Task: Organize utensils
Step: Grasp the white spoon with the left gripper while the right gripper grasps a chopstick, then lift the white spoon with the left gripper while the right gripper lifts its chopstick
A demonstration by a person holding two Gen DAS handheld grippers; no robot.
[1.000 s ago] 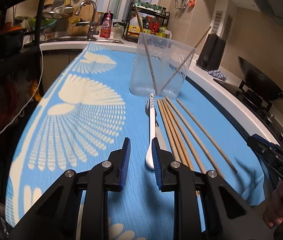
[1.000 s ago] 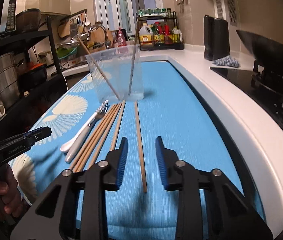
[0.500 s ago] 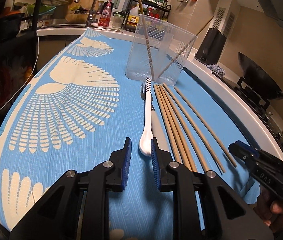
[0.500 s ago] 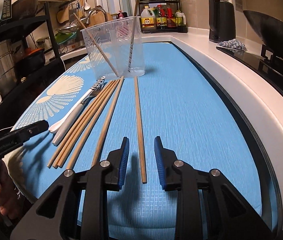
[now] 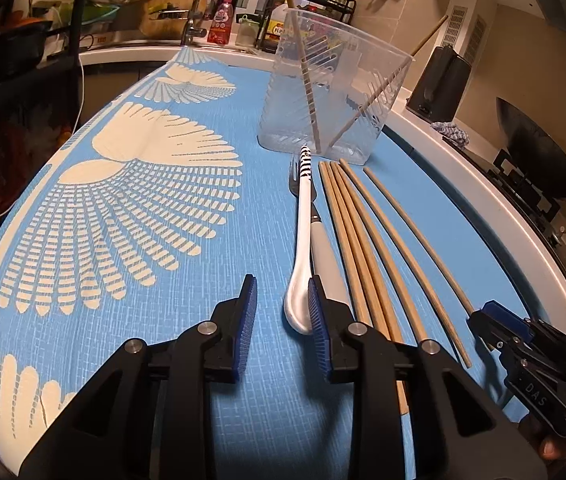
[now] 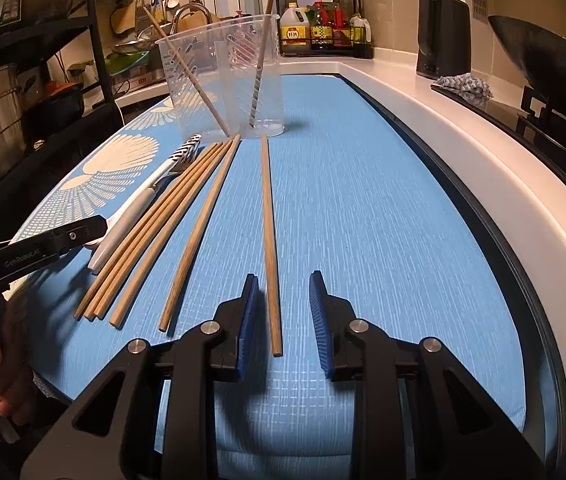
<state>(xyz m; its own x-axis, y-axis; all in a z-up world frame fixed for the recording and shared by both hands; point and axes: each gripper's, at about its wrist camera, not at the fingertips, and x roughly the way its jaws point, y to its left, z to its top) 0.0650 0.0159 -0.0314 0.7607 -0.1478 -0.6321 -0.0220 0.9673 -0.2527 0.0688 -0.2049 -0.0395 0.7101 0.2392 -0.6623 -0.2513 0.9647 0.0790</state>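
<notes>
A white spoon [image 5: 302, 240] with a striped handle end lies on the blue mat [image 5: 187, 320], partly over a grey-handled fork [image 5: 325, 260]. My left gripper [image 5: 283, 328] hangs low over the mat, its jaws opening, with the spoon's bowl between the pads and close to the right one. Several wooden chopsticks [image 5: 359, 240] lie beside the fork. In the right wrist view, my right gripper [image 6: 283, 320] is open, and the near end of the lone chopstick [image 6: 271, 240] lies between its pads, untouched. A clear plastic container [image 6: 227, 80] holds two chopsticks.
The white counter edge [image 6: 483, 160] and a stove with a wok [image 5: 539, 152] run along the right. A black kettle [image 6: 443, 36] and a cloth stand behind. A sink faucet [image 5: 191, 4], bottles and a black shelf rack [image 6: 43, 60] lie at the back and left.
Both grippers have sunk closer to the mat. The left jaws have widened a little around the spoon's bowl. The lone chopstick's end now reaches between the right pads.
</notes>
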